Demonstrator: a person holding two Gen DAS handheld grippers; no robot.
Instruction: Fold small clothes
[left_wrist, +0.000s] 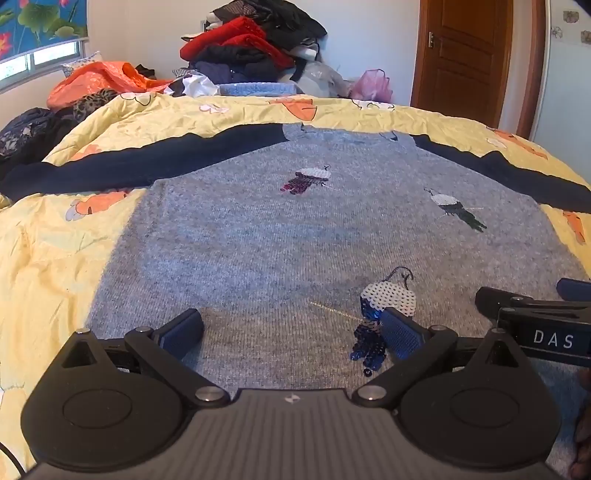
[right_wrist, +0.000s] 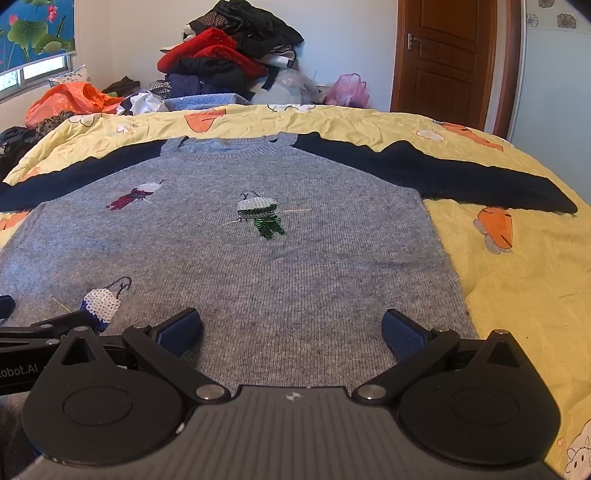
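A small grey knit sweater (left_wrist: 277, 236) with navy sleeves (left_wrist: 122, 162) lies flat, front up, on a yellow quilt; it also shows in the right wrist view (right_wrist: 295, 266). It bears sequin figures: red (left_wrist: 306, 181), green (right_wrist: 262, 214) and blue (left_wrist: 384, 314). Both sleeves are spread outward. My left gripper (left_wrist: 291, 328) is open and empty over the sweater's lower part, left of centre. My right gripper (right_wrist: 291, 332) is open and empty over the lower right part. Each gripper shows at the edge of the other's view.
The yellow quilt (right_wrist: 517, 295) with orange prints covers the bed. A tall pile of red and dark clothes (left_wrist: 255, 40) and plastic bags (left_wrist: 99, 79) sit behind the bed. A brown door (right_wrist: 447, 55) is at the back right.
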